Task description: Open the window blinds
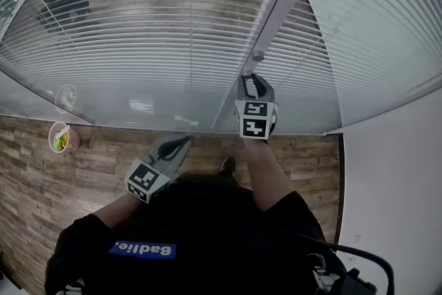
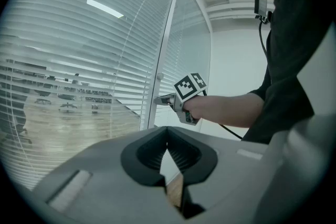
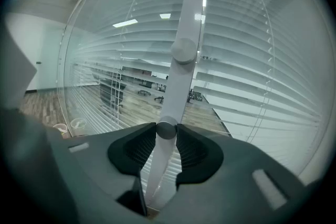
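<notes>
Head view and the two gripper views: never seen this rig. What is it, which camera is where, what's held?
No robot here: a person holds a hand tool with two fingers in each hand. The head view comes from a camera on the person's head, looking down at both tools, the blinds and a wood floor with a cup on it. Each gripper view rides on one tool and looks along its fingers. The right gripper is closed on a small round knob on the white post between the panes. The left gripper hangs back from the glass, fingers together, empty.
</notes>
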The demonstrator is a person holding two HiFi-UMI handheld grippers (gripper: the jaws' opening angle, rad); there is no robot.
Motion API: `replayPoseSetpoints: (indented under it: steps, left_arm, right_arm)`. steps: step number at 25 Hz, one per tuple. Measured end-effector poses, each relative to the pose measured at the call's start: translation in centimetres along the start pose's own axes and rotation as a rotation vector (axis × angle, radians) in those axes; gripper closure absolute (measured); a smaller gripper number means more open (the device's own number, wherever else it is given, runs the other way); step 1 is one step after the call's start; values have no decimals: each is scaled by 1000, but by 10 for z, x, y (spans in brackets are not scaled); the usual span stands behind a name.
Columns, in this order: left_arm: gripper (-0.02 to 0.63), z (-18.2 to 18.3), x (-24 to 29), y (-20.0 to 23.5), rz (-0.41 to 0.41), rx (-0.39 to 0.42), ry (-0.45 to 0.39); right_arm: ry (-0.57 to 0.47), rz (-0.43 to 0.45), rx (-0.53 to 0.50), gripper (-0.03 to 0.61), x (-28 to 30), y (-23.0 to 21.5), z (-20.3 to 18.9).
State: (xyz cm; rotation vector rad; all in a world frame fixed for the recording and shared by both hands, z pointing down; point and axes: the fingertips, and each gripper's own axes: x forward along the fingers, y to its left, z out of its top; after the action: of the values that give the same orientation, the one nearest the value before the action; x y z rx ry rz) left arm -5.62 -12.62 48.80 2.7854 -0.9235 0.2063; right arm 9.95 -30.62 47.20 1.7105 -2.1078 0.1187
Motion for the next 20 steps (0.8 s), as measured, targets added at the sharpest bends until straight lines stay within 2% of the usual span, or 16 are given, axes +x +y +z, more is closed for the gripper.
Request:
replayPoseSetpoints:
  steps: [9, 20]
  left_arm:
    - [614, 2, 1, 1, 3, 1, -7]
    - [614, 3, -7, -15, -39, -1, -41]
  right_arm:
    - [-14, -8, -33, 428, 1, -1, 0]
    - [-48, -32, -42, 423, -26, 1, 3]
